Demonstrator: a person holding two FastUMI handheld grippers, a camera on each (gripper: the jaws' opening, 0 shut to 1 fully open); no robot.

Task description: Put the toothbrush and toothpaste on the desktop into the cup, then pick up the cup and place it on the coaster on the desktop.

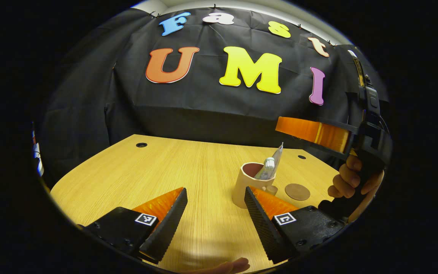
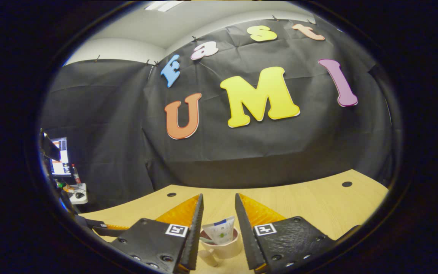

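A beige cup [image 1: 250,185] with a small handle stands on the wooden desk [image 1: 165,171]. In it stand a flat toothpaste tube [image 1: 278,156] and what looks like a white toothbrush head [image 1: 269,164]. A round brown coaster [image 1: 297,191] lies just right of the cup. My left gripper [image 1: 215,189] is open, low over the desk, with the cup by its right finger. My right gripper [image 1: 280,129], held by a hand [image 1: 350,182], hovers above and right of the cup. In the right gripper view this gripper [image 2: 219,198] is open over the cup [image 2: 222,247] and tube [image 2: 221,230].
Round cable holes sit at the desk's far edge [image 1: 141,145] [image 1: 302,156]. A monitor [image 2: 59,156] and small items stand beyond the desk's left side. A fingertip [image 1: 234,265] shows at the near edge. Part of my left gripper [image 2: 105,229] shows low on the left.
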